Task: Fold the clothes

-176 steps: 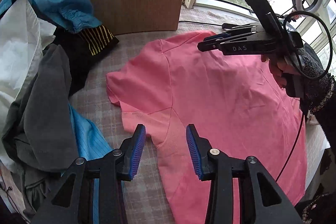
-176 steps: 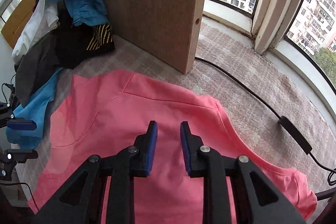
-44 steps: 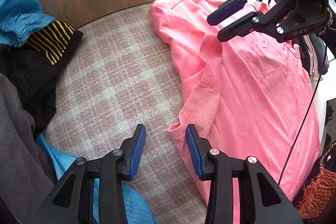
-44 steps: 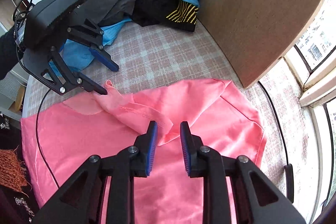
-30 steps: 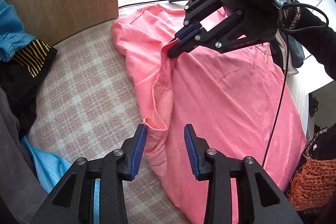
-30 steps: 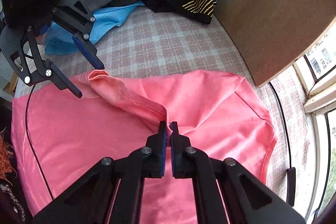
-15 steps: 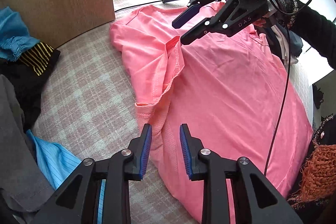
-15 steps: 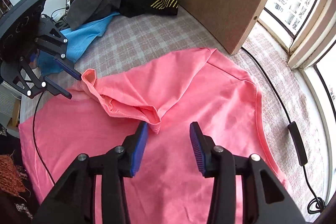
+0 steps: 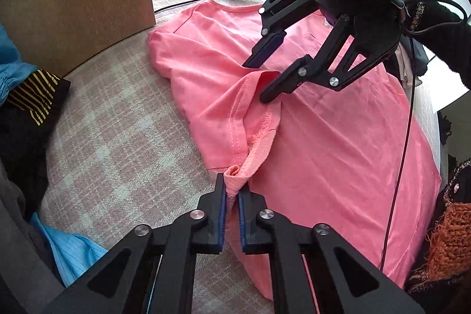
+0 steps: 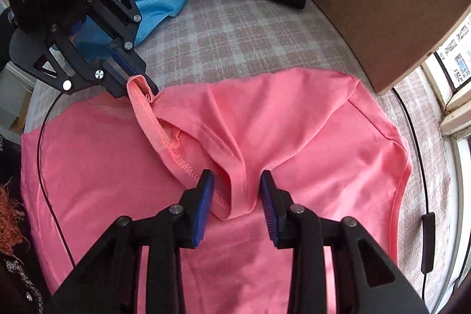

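left gripper (image 9: 232,194): we read its jaws as just closed, pinching the mesh cuff of the folded-over sleeve (image 9: 250,137).
shirt position: the coral-pink knit T-shirt (image 9: 338,143) lies spread flat on the pink-grey plaid cloth (image 9: 117,137).
sleeve axis: we see it run from the left pinch across to the right jaws.
right gripper (image 10: 237,199): its jaws have been closing; blue pads (image 10: 204,197) straddle the sleeve's stitched hem fold (image 10: 238,190), gap visible, not yet pressing.
nearer hand: we judge the right, hem directly between its fingers.

left gripper (image 9: 232,193) clamped onto pink shirt (image 9: 323,137) sleeve
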Available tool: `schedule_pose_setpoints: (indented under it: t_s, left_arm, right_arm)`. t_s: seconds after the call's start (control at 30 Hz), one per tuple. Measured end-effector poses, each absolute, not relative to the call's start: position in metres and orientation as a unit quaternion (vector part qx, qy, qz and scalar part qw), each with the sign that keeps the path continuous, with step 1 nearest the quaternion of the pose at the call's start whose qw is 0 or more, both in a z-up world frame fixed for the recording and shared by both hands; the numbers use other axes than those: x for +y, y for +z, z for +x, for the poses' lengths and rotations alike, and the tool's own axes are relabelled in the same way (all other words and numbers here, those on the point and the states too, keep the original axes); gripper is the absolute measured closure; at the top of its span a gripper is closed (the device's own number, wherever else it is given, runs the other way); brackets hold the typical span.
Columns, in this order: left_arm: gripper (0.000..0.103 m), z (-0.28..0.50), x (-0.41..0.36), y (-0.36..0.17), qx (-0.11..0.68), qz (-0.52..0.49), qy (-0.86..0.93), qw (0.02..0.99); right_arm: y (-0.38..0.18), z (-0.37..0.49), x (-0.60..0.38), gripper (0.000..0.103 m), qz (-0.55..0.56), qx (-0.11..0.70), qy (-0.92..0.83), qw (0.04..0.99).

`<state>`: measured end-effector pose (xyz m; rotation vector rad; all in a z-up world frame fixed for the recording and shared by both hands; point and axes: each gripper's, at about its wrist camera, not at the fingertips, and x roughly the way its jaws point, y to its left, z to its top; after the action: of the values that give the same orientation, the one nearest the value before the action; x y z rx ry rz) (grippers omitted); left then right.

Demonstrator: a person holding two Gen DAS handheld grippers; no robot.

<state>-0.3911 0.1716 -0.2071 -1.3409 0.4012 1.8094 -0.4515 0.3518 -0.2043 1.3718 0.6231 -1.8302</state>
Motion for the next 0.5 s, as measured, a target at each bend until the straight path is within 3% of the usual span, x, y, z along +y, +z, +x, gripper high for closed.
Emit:
schedule_pose_setpoints:
  t_s: [0.03, 0.23, 0.37, 0.4, 0.43, 0.5]
  left_arm:
    - [0.1, -0.39, 0.169, -0.204, 0.149, -0.53, 0.722, 0.419]
    - [0.1, -0.374, 0.164, -0.191, 0.132, -0.51, 0.719, 0.453]
    - [0.102, -0.371, 0.174, -0.208, 0.144, -0.529, 0.708, 0.444]
    - [0.102, -0.369, 0.174, -0.207, 0.143, -0.53, 0.707, 0.447]
    - [0.102, -0.367, 0.173, -0.207, 0.141, -0.53, 0.705, 0.449]
    - [0.102, -0.362, 0.172, -0.206, 0.138, -0.531, 0.702, 0.454]
  right_arm:
    - [-0.203, -0.451, 0.351, 0.1, 0.531, 0.251, -0.72, 0.371]
    - [-0.17, -0.446, 0.362, 0.101, 0.495, 0.262, -0.751, 0.351]
    - [-0.182, -0.443, 0.366, 0.1, 0.508, 0.294, -0.75, 0.305]
    - [-0.188, -0.444, 0.367, 0.092, 0.514, 0.304, -0.749, 0.287]
    - [-0.188, -0.445, 0.374, 0.073, 0.519, 0.293, -0.757, 0.267]
    - [-0.185, -0.446, 0.391, 0.057, 0.529, 0.236, -0.778, 0.244]
